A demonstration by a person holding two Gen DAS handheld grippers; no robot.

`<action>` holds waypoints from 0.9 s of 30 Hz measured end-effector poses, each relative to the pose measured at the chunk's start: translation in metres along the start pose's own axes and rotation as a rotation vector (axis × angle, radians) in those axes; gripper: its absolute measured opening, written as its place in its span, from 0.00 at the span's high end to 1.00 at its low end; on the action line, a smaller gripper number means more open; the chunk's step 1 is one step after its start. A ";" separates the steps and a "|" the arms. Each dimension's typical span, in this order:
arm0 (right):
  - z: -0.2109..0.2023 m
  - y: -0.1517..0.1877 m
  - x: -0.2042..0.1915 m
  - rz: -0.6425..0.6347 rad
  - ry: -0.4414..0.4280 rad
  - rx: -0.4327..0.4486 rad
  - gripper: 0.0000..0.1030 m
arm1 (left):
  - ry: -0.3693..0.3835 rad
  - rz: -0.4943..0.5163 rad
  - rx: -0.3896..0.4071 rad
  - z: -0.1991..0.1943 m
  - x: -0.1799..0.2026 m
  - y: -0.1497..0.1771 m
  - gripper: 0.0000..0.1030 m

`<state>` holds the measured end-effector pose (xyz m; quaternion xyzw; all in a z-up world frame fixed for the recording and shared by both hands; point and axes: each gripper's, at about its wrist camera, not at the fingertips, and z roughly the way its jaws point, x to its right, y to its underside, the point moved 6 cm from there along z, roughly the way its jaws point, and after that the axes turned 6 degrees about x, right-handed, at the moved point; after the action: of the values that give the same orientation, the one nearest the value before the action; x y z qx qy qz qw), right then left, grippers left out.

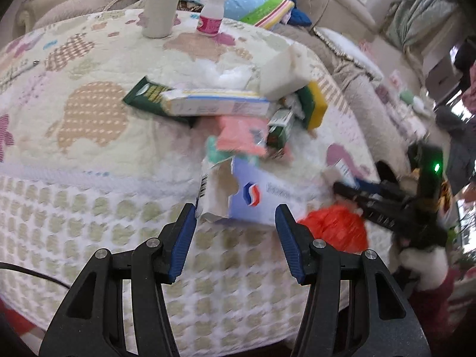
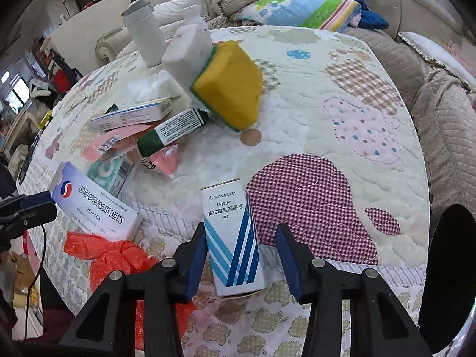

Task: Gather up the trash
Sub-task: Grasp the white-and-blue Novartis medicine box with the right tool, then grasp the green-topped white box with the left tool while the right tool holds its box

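The right gripper [image 2: 241,255] is hanging low in the centre of the right wrist view with a striped blue-and-white carton [image 2: 233,239] lying between its fingers on the quilted table cover [image 2: 312,113]. The carton's long axis is running up the frame, almost along the line the gripper is pointing, so the narrow width is what the jaws are straddling. The left blue pad [image 2: 197,260] is sitting against or just beside the carton's left edge, while a clear strip of cloth is showing between the carton and the other pad; the jaws are open, not yet pinching. This hand is plainly the nearer one to that carton. In the left wrist view, the left gripper [image 1: 236,239] is standing open too, its tips just below a torn pale-blue tablet box [image 1: 261,199] at centre frame, which is lying crosswise to the fingers with a red plastic bag [image 1: 336,229] at its lower right. Further up the frame, other cartons, a yellow sponge [image 2: 235,86] and a white foam block [image 2: 187,50] are lying heaped and untouched.
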<state>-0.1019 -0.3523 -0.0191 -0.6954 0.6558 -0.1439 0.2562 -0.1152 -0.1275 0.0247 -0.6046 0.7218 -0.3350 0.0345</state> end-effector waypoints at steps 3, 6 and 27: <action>-0.001 0.000 0.001 -0.001 0.012 0.004 0.57 | 0.010 -0.022 0.019 0.008 0.008 -0.008 0.48; -0.001 0.001 0.003 0.008 0.005 0.005 0.57 | 0.012 -0.028 0.013 0.020 0.013 -0.010 0.48; -0.008 0.005 0.022 0.039 0.062 0.028 0.62 | 0.077 0.093 0.018 0.038 0.052 -0.019 0.72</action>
<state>-0.1086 -0.3756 -0.0184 -0.6740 0.6748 -0.1695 0.2482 -0.0958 -0.1914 0.0238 -0.5570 0.7468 -0.3623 0.0278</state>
